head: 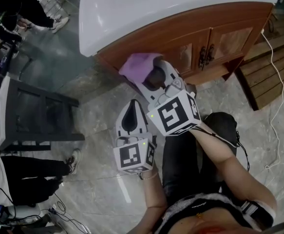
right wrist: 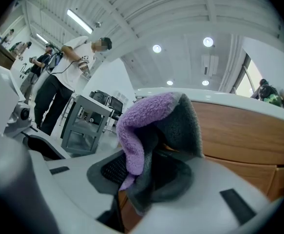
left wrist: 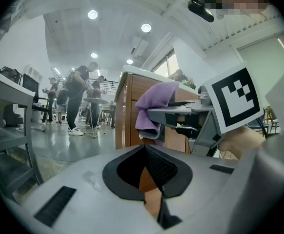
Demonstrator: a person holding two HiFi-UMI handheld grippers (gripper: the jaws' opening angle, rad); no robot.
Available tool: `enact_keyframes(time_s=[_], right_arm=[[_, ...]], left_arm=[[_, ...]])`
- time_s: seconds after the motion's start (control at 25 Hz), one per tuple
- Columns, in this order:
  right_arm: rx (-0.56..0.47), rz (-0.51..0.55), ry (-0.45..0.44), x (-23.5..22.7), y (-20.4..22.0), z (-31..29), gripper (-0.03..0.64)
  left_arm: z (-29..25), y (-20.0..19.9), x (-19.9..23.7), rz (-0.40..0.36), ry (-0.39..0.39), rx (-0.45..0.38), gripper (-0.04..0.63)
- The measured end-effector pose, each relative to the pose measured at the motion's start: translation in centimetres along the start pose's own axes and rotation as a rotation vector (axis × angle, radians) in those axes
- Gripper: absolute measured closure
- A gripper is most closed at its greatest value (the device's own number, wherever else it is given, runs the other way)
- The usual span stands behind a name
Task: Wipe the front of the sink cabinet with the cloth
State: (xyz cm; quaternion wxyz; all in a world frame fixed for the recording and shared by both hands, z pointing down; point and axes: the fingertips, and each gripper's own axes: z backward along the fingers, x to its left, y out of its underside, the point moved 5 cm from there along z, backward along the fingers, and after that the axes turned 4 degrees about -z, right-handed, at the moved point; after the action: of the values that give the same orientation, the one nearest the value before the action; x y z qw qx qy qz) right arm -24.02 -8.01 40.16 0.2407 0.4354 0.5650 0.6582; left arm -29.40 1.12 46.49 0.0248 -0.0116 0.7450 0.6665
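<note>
Grey tiled floor (head: 95,108) lies open beside one wooden sink cabinet (head: 180,33) with two doors. Right gripper (right wrist: 146,177) is clamped on the single purple cloth (head: 137,65) by the cabinet's front corner; left gripper (head: 131,112) hangs back, jaws together, empty

Head view steeply down on cabinet (head: 180,35); gripper views low, close — both seemingly facing its front.
</note>
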Motion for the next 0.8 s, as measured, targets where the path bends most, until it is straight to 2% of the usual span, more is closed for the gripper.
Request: enact_keyframes(time_s=[0.8], right_arm=[[0.029, -0.027, 0.071, -4.7, 1.3, 3.1, 0.456]], left_arm=[[-2.7, 0.3, -3.3, 0.01, 0.111, -0.008, 0.595]])
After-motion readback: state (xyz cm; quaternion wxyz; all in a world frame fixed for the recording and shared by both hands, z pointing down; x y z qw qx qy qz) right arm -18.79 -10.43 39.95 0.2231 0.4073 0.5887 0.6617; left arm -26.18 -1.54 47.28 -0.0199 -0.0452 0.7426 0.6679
